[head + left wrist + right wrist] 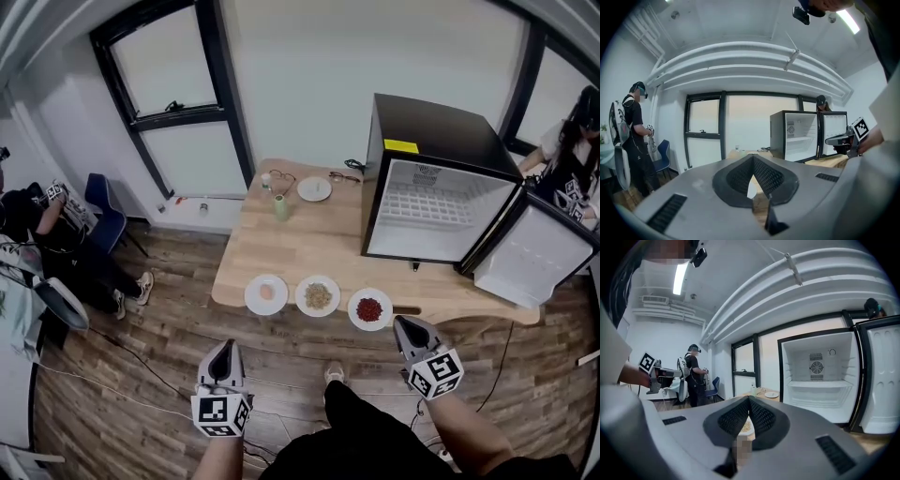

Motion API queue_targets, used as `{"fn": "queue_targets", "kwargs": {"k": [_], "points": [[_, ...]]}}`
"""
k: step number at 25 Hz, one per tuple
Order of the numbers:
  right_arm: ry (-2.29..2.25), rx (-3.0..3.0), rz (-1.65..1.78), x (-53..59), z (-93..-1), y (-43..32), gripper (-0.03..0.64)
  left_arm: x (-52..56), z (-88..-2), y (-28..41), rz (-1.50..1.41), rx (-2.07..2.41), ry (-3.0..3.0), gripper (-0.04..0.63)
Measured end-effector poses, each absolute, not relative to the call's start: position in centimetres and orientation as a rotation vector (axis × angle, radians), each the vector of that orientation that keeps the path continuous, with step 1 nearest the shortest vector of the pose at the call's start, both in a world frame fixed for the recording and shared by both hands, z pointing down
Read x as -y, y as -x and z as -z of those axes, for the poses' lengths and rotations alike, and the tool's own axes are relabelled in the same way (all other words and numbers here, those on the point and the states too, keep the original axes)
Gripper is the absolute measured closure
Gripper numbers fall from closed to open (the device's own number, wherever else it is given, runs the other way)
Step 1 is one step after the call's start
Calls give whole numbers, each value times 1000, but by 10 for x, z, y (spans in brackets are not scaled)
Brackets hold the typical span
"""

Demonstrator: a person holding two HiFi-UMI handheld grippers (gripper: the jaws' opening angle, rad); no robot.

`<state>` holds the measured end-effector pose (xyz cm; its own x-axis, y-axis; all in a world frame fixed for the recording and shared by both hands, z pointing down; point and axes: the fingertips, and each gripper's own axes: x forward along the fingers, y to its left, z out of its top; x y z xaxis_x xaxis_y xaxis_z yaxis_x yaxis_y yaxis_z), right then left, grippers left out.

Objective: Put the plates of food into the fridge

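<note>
Three white plates stand in a row near the wooden table's [281, 248] front edge: one with a pale pink item [266, 293], one with yellowish food [318, 296], one with red food [369, 308]. The black fridge [431, 187] sits at the table's right with its door [539, 253] swung open and its white shelves bare. My left gripper [223, 349] hovers short of the table, below the pink-item plate, jaws shut and empty. My right gripper [405, 324] is just right of the red-food plate, also shut and empty. In the right gripper view the yellowish plate [746, 426] shows behind the closed jaws.
A fourth small plate [314, 188], a green bottle [281, 207] and eyeglasses [343, 177] are at the table's back. A person [56, 234] and a blue chair [105, 211] are at the left, another person [572, 150] behind the fridge door. Wood floor surrounds the table.
</note>
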<state>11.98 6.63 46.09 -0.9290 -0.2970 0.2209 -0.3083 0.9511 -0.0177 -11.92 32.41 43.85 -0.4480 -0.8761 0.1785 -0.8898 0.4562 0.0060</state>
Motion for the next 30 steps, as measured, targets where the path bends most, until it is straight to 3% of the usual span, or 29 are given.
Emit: {"fn": "queue_targets", "kwargs": {"k": [19, 30], "points": [[-492, 2896, -148, 69, -490, -28, 597, -140, -423, 211, -258, 2459, -1700, 592], [-564, 2893, -150, 107, -483, 1, 597, -88, -416, 234, -242, 2419, -1805, 592]]}}
